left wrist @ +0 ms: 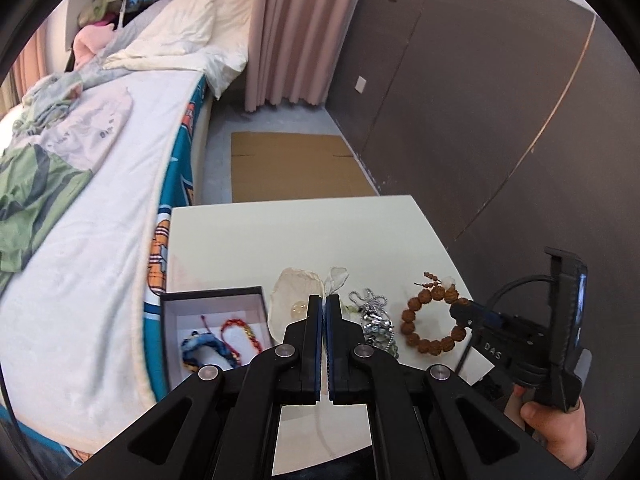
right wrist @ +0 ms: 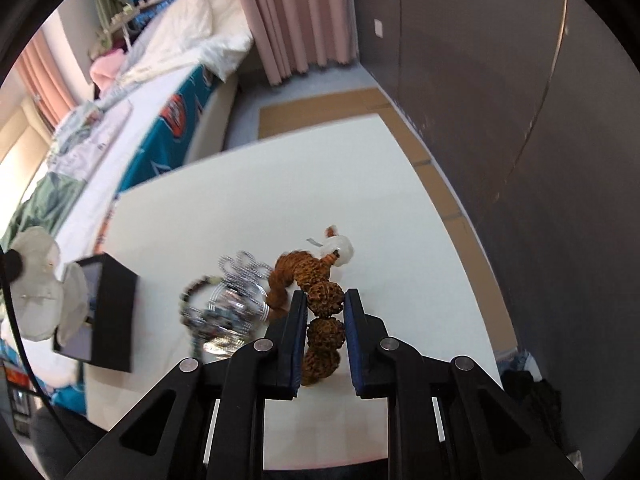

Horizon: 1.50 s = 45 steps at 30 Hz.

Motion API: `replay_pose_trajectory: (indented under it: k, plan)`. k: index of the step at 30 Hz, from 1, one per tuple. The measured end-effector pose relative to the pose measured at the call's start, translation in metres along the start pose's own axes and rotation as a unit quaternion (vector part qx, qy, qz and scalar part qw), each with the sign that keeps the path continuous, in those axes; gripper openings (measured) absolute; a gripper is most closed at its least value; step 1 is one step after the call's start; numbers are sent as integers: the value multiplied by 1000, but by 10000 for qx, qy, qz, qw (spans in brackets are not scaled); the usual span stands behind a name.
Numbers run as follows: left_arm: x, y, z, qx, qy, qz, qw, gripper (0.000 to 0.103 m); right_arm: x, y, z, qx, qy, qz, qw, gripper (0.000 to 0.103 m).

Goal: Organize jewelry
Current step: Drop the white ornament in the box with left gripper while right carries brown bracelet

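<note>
A brown seed-bead bracelet [left wrist: 434, 322] lies on the white table [left wrist: 288, 236] at the right. My right gripper [right wrist: 325, 300] is shut on the brown bracelet [right wrist: 325, 304], its beads between the blue pads; it also shows in the left wrist view [left wrist: 460, 314]. My left gripper [left wrist: 324, 300] is shut and empty, held above the table near a white shell dish [left wrist: 294, 296]. An open black box [left wrist: 212, 328] at the left holds a blue woven bracelet [left wrist: 200, 346] and a red-and-gold one [left wrist: 244, 332]. A pile of silver chains [left wrist: 374, 316] lies between dish and brown bracelet.
A bed [left wrist: 100, 200] with white bedding runs along the table's left. A dark wall [left wrist: 500, 120] stands to the right. Cardboard [left wrist: 296, 168] lies on the floor beyond the table. In the right wrist view the black box [right wrist: 108, 312] and silver pile [right wrist: 232, 304] sit left of my fingers.
</note>
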State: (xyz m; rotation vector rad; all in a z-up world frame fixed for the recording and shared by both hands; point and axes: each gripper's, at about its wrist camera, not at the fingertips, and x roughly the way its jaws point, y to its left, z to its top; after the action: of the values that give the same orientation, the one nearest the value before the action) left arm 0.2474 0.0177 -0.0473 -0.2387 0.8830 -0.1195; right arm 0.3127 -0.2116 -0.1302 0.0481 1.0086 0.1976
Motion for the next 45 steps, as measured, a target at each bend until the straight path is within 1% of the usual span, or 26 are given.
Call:
replay_pose_trajectory:
  k: [3, 5, 6, 9, 12, 19, 23, 24, 25, 26, 28, 29, 30, 31, 32, 33, 35, 38, 45]
  plan:
    - [-4, 13, 5, -149, -79, -132, 9998, 1, -11, 11, 1, -28, -108, 74, 9999, 19]
    - [-7, 21, 10, -247, -184, -252, 9992, 1, -21, 23, 3, -62, -231, 305, 9992, 19]
    - [-10, 24, 12, -251, -247, -306, 9989, 1, -26, 34, 6, -139, -341, 338, 9987, 19]
    - [-15, 32, 15, -242, -321, -373, 9985, 1, -40, 54, 6, -265, -565, 387, 9973, 19]
    - [-23, 42, 15, -231, -404, -384, 9982, 1, -42, 71, 6, -317, -613, 442, 9966, 19]
    - [-24, 66, 10, -259, -356, -370, 9983, 1, -41, 106, 7, -494, -710, 409, 9954, 19]
    - [-13, 80, 4, -413, -259, -457, 9978, 1, -37, 121, 8, -542, -689, 442, 9952, 19]
    - [-9, 83, 3, -479, -220, -444, 9976, 2, -37, 123, 9, -550, -704, 447, 9950, 19]
    - [-3, 85, 1, -546, -111, -452, 9974, 3, -38, 127, 9, -557, -730, 458, 9947, 19]
    - [3, 88, 1, -611, 21, -486, 9969, 6, -40, 129, 10, -569, -759, 480, 9943, 19]
    - [14, 94, 0, -768, 321, -546, 9950, 16, -40, 134, 11, -600, -796, 531, 9936, 19]
    - [15, 96, 0, -817, 349, -553, 9945, 26, -40, 135, 12, -615, -807, 559, 9933, 19]
    - [12, 98, 0, -833, 301, -529, 9947, 41, -40, 138, 12, -630, -815, 597, 9929, 19]
    - [7, 99, 0, -833, 205, -488, 9951, 49, -40, 140, 12, -641, -824, 636, 9925, 19]
    - [2, 100, -1, -830, 119, -455, 9954, 63, -39, 143, 12, -655, -839, 675, 9920, 19]
    - [-2, 102, -1, -831, 40, -426, 9956, 70, -39, 144, 12, -671, -859, 719, 9914, 19]
    - [-12, 106, -1, -831, -85, -373, 9958, 72, -39, 149, 12, -694, -899, 805, 9903, 19]
    - [-21, 114, -3, -781, -90, -142, 9968, 72, -39, 156, 12, -703, -907, 983, 9885, 19]
    - [-42, 131, -8, -898, -185, 118, 9957, 72, -37, 176, 15, -698, -902, 1473, 9825, 19]
